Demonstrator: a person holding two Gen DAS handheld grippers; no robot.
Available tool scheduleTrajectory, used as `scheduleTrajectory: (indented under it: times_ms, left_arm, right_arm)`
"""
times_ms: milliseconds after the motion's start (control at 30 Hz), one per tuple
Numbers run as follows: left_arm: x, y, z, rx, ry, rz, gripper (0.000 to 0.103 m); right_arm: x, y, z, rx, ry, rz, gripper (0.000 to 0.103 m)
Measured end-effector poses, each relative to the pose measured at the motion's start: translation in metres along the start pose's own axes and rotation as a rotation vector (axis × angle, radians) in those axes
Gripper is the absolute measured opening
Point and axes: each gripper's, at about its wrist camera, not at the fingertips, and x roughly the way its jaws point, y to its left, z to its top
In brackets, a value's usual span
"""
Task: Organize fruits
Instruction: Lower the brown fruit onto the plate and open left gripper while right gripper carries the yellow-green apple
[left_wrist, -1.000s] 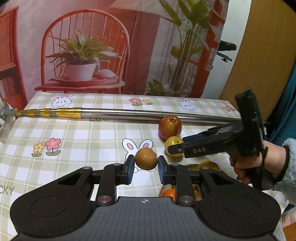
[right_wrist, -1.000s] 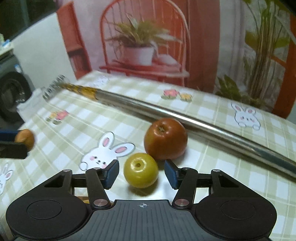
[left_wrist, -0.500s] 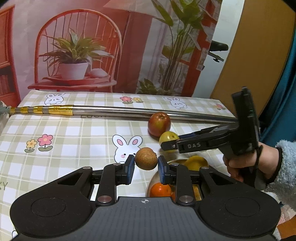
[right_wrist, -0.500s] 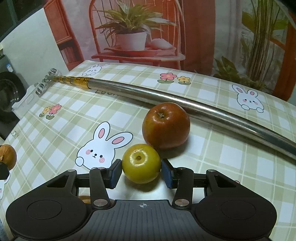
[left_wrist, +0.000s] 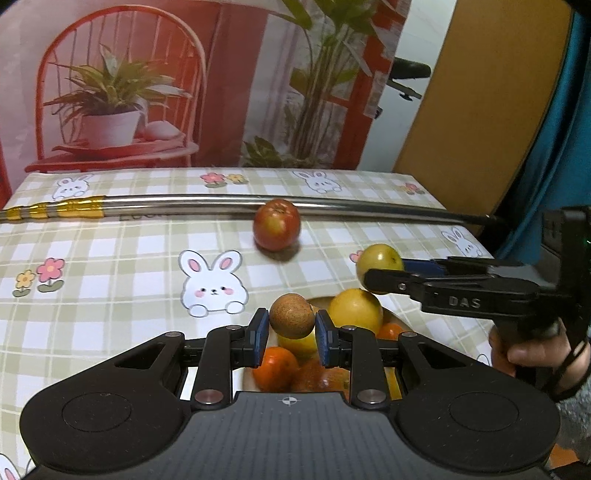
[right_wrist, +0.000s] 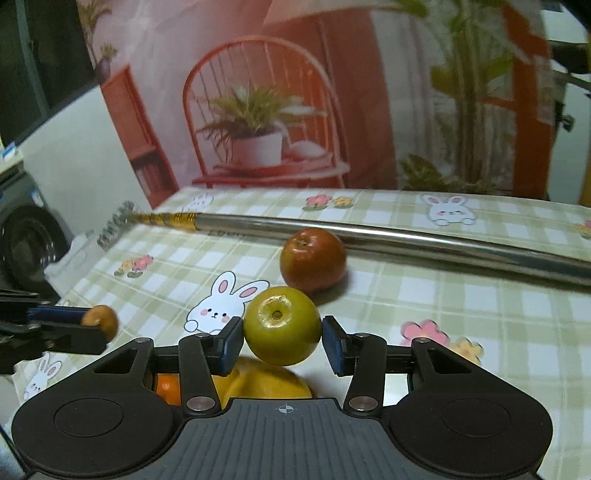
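both grippers are mid-carry, each bringing a fruit to the bowl (left_wrist: 397, 317) at the lower centre of the left wrist view. the left gripper (left_wrist: 289, 334) is clenched on a small brown round fruit (left_wrist: 291, 314), held just above the fruit already piled there: a large yellow one (left_wrist: 355, 309) and oranges (left_wrist: 276, 371). the right gripper (right_wrist: 282, 341) grips a yellow-green apple (right_wrist: 282, 325), lifted clear of the checked tablecloth (right_wrist: 480, 310). the red apple (left_wrist: 277, 229) sits on the cloth against the long metal pole (left_wrist: 207, 203), so by my reading it is the one left to collect. the next move, i judge, calls for lowering each fruit into a free spot in the bowl and letting go gently so nothing rolls out. the left view shows the bowl rim, its contents and the hand (left_wrist: 532, 354) on the right tool; the right view hides most of the bowl behind its own body, but shows the apple's stem dimple and, at left, a dark appliance (right_wrist: 26, 247).
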Motion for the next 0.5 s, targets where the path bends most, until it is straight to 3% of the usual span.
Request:
scheduleTrajectory:
  times_ms: [200, 500]
  left_arm:
    - [0.007, -0.009, 0.000, 0.018, 0.025, -0.006, 0.029]
    - [0.020, -0.029, 0.006, 0.056, 0.050, -0.044, 0.029]
  right_arm:
    - [-0.029, -0.009, -0.022, 0.055, -0.067, -0.037, 0.043]
    - [-0.052, -0.011, -0.035, 0.068, -0.111, -0.019, 0.043]
